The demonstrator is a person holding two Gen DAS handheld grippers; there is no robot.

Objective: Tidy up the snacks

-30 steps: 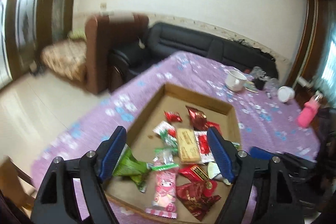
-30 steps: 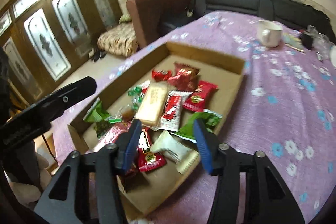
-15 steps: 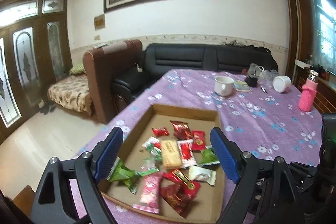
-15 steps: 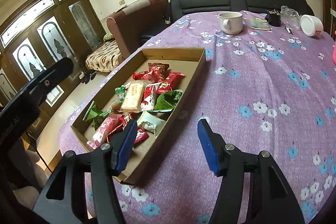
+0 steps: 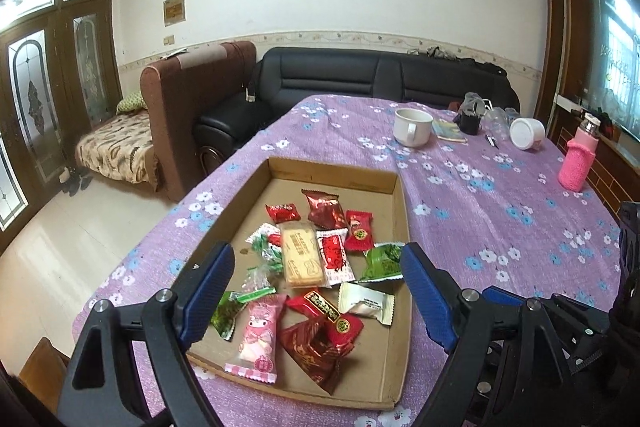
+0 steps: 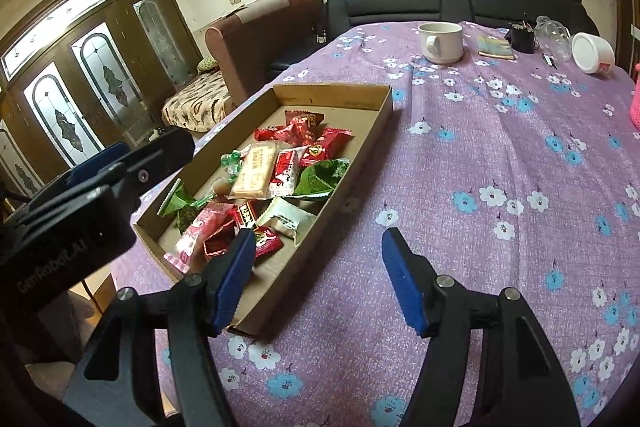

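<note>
A shallow cardboard tray [image 5: 394, 203] [image 6: 372, 131] lies on a purple flowered tablecloth and holds several wrapped snacks: a tan biscuit pack [image 5: 301, 259] [image 6: 256, 169], a pink packet [image 5: 258, 337], red packets [image 5: 326, 213], green packets [image 5: 382, 261] and a white one [image 5: 366, 303] [image 6: 288, 219]. My left gripper [image 5: 316, 293] hovers open above the tray's near half, nothing between its blue pads. My right gripper [image 6: 318, 277] hangs over the tray's near right corner and the cloth; its jaws are opening and hold nothing. The left gripper's body [image 6: 80, 211] shows at the left of the right wrist view.
At the table's far end stand a white mug [image 5: 412, 127] [image 6: 440, 41], a tipped white cup [image 5: 527, 133], a small booklet [image 5: 448, 131], a black item and a pink-sleeved bottle [image 5: 578, 163]. A black sofa [image 5: 380, 79] and brown armchair stand beyond. The table edge drops off left of the tray.
Both grippers have drawn back and away from the snacks in the tray, the right one sliding right over the tray's corner. The right jaws have widened. Nothing was picked up.
</note>
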